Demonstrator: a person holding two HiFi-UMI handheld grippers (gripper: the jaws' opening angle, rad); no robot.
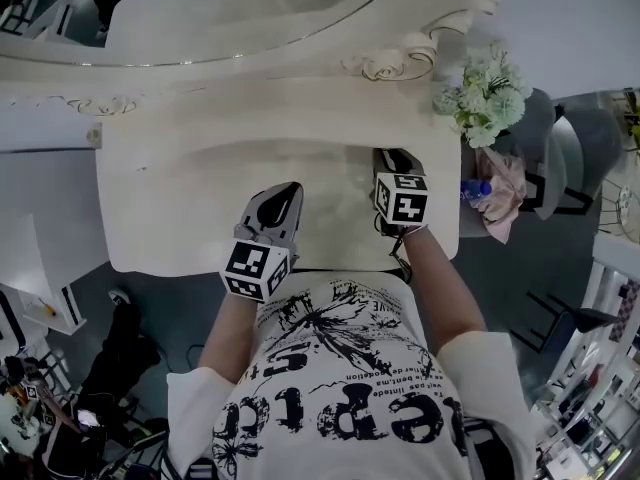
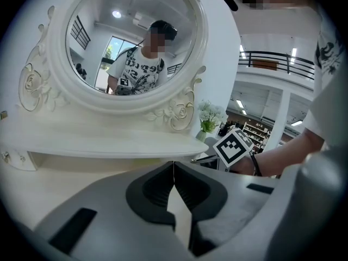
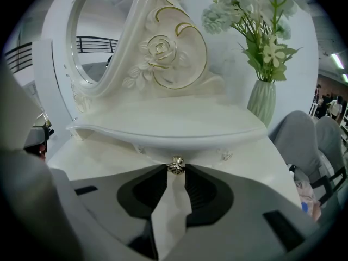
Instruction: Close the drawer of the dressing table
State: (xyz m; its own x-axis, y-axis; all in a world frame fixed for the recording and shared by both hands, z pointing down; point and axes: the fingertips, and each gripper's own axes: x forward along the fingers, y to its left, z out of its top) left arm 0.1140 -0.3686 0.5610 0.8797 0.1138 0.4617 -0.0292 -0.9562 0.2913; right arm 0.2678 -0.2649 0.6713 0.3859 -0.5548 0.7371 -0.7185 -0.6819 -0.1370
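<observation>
cream dressing table, right gripper jaws clamped on knob under shelf edge, left gripper jaws together

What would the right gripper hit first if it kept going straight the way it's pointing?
The small metal knob, already between the right gripper's fingers; just behind it, probably the drawer front under the shelf.

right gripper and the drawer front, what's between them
Just the small metal knob, held at the right gripper's jaw tips; nothing else lies there. The right gripper view shows it.
</observation>
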